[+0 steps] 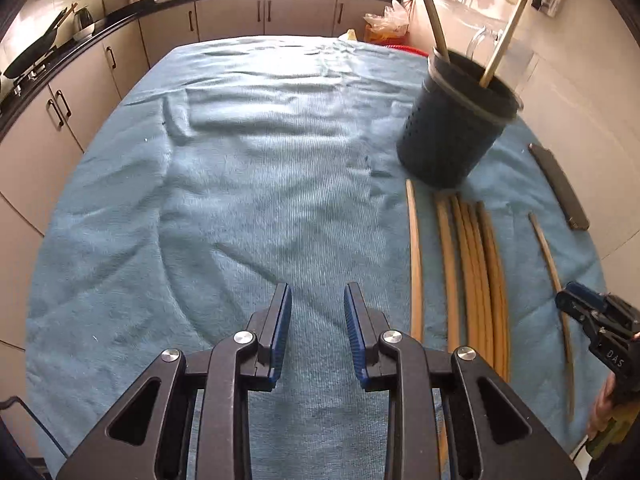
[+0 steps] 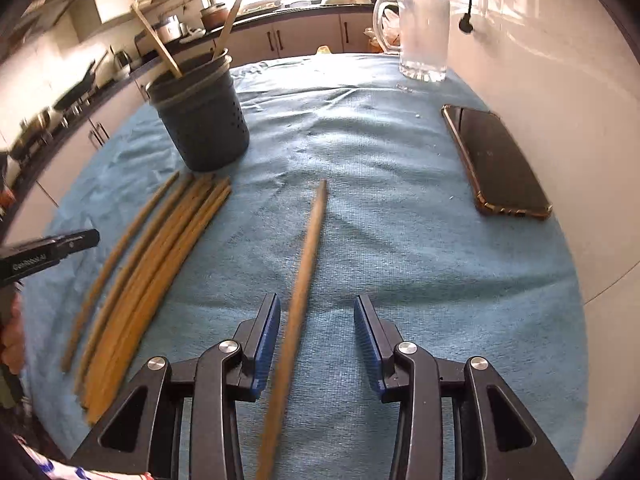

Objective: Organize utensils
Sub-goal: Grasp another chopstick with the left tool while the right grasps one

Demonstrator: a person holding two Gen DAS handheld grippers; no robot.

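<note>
A dark perforated utensil holder stands on the blue towel with two chopsticks upright in it. Several wooden chopsticks lie in a row in front of it. A single chopstick lies apart to their right, running between the open fingers of my right gripper, nearer the left finger; touch cannot be told. My left gripper is open and empty over bare towel, left of the row.
A black phone lies at the right near the white wall. A glass pitcher stands at the far right. The blue towel covers the table. Kitchen cabinets and a counter lie beyond.
</note>
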